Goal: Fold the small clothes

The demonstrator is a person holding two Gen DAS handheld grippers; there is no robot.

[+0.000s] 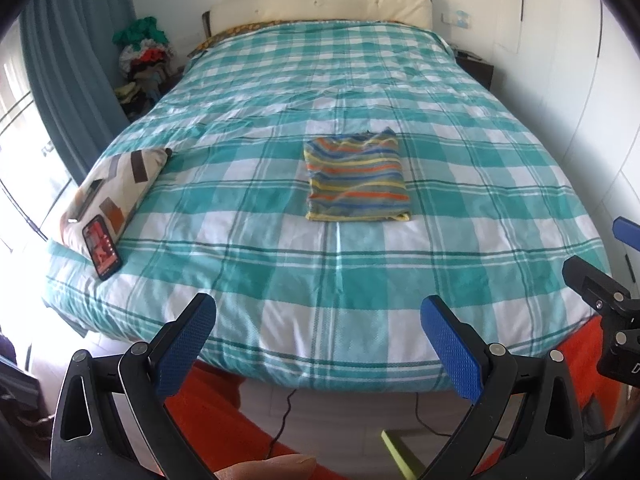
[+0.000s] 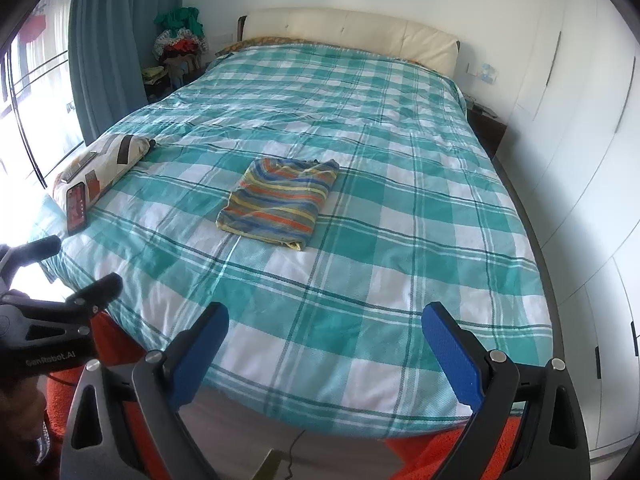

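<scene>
A: Where's the striped cloth (image 1: 357, 176)?
B: Folded, mid bed (image 1: 280, 280), 12 o'clock of both tools.
A: Tools?
B: Left tool (image 1: 316, 344) & right tool (image 2: 325, 350) spread wide, holding nothing. Phone (image 1: 101, 248) at 10.

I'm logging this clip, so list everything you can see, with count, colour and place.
garment: one, striped blue, orange and yellow, folded, mid-bed
bed: one, teal and white check cover, fills the view
headboard: one, cream, far end
cushion: one, white with brown patches, bed's left edge
phone: one, black, screen lit red, leaning on the cushion
clothes pile: one, mixed colours, far left corner
curtain: one, blue-grey, left
wardrobe: one, white, right wall
rug: one, orange, floor
left gripper: blue fingers, open, empty
right gripper: blue fingers, open, empty
</scene>
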